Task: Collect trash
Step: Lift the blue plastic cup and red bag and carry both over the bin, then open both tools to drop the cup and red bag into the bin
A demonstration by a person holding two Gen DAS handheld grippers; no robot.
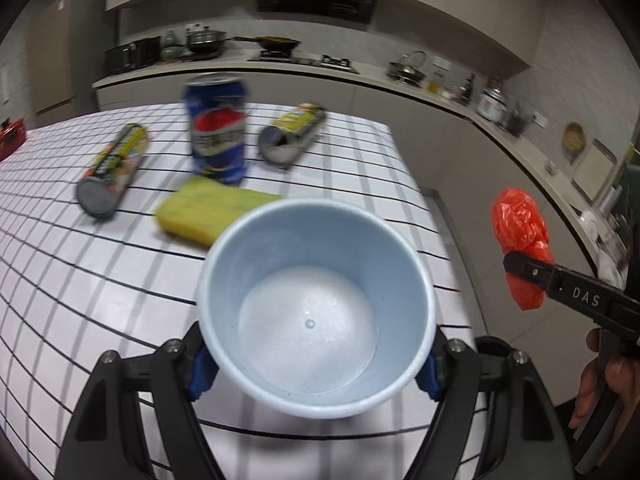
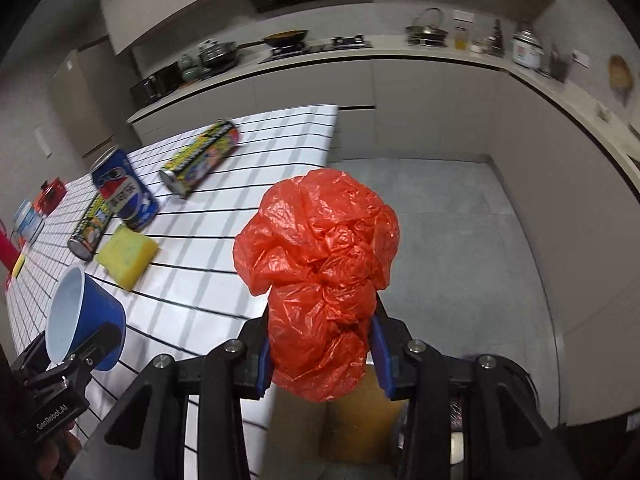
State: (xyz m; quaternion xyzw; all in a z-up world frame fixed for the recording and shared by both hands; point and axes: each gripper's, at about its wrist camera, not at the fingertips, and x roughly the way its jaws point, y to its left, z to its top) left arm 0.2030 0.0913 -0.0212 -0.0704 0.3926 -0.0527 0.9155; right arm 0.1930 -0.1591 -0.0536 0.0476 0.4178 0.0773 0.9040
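Note:
My left gripper (image 1: 316, 364) is shut on a blue paper cup (image 1: 316, 308) with a white, empty inside, held above the checked table (image 1: 100, 280); it also shows in the right wrist view (image 2: 84, 320). My right gripper (image 2: 320, 352) is shut on a crumpled orange plastic bag (image 2: 320, 272), held past the table's right edge over the floor; the bag also shows in the left wrist view (image 1: 520, 240). On the table lie a blue Pepsi can (image 1: 218, 128), two yellow-black cans on their sides (image 1: 114, 168) (image 1: 292, 134) and a yellow sponge (image 1: 212, 210).
A brown cardboard box (image 2: 360, 420) sits on the floor below my right gripper. A kitchen counter (image 1: 400, 80) with stove, pots and bottles runs along the back and right. Red and blue items (image 2: 44, 200) stand at the table's far left.

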